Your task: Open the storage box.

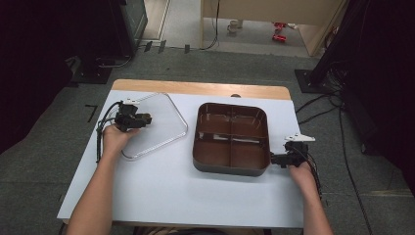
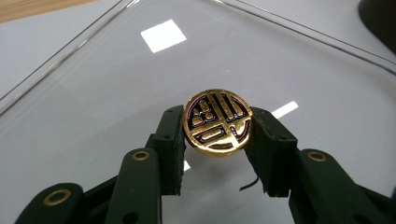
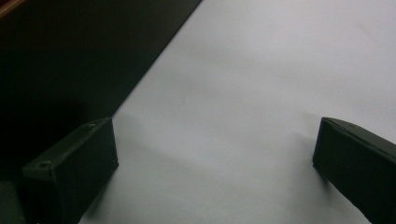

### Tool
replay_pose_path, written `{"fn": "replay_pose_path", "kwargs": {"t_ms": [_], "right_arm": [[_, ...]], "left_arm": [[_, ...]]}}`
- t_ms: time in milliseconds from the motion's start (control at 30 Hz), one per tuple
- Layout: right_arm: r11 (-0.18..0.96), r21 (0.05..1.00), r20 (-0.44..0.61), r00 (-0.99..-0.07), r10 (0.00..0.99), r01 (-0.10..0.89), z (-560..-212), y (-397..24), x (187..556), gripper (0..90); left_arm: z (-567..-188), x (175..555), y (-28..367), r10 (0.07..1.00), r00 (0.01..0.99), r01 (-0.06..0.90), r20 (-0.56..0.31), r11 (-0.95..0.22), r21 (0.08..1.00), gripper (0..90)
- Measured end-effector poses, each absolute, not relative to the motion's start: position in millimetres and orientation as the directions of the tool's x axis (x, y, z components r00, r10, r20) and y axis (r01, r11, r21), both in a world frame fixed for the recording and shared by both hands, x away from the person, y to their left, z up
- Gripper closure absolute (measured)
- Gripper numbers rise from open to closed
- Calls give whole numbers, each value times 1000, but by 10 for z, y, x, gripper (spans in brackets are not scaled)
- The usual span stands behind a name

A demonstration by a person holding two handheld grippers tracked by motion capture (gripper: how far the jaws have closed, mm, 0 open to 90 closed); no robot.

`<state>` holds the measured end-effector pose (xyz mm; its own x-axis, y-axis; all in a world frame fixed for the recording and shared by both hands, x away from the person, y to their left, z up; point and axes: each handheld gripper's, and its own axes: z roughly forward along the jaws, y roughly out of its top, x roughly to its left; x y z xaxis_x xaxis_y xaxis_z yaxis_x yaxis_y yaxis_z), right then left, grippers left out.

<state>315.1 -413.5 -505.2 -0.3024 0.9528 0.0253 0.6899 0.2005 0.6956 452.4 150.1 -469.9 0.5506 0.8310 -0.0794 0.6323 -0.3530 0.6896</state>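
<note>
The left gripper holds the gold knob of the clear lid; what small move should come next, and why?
Probably lift the clear lid by its gold knob and carry it toward the brown tray: the left gripper is shut on the knob, and the tray stands uncovered.

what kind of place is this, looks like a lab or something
Most likely a recording lab or workshop rather than a home. A small white-topped table stands on grey carpet, cables run across the floor to dark equipment stands, and a person works at it with the left gripper and right gripper.

Left gripper [image 2: 218, 140] clamped, right gripper [image 3: 215, 158] wide.
</note>
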Motion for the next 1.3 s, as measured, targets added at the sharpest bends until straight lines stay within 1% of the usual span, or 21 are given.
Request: {"fn": "replay_pose_path", "kwargs": {"t_ms": [167, 200, 300, 367, 467, 533, 733, 1100, 1300], "right_arm": [[201, 696, 25, -303, 953, 690, -5052, -4135, 3151, 0], [201, 696, 25, -302, 953, 690, -5052, -4135, 3151, 0], [201, 696, 25, -303, 953, 690, -5052, -4135, 3151, 0], [201, 696, 25, -302, 953, 690, -5052, -4135, 3150, 0], [200, 696, 25, -302, 953, 690, -5052, -4135, 3151, 0], [201, 696, 25, -303, 953, 690, -5052, -4136, 3150, 0], [201, 696, 25, -303, 953, 689, -5052, -4135, 3150, 0], [202, 696, 24, -303, 953, 689, -5052, -4135, 3150, 0], [202, 696, 24, -303, 953, 689, -5052, -4135, 3150, 0]], "left_arm": [[-4727, 4525, 1491, 829, 555, 638, -75, -366, 678, 586], [-4733, 4527, 1501, 831, 548, 647, -93, -351, 677, 585], [-4735, 4531, 1514, 832, 544, 653, -110, -338, 678, 580], [-4723, 4529, 1520, 830, 544, 658, -124, -330, 677, 553], [-4668, 4505, 1534, 830, 541, 655, -137, -313, 688, 538], [-4598, 4469, 1548, 829, 541, 644, -140, -302, 702, 495], [-4472, 4353, 1581, 823, 548, 623, -150, -282, 730, 450], [-4367, 4165, 1432, 791, 597, 588, -134, -317, 745, 402], [-4349, 4032, 1346, 765, 630, 573, -134, -341, 745, 394]]}}
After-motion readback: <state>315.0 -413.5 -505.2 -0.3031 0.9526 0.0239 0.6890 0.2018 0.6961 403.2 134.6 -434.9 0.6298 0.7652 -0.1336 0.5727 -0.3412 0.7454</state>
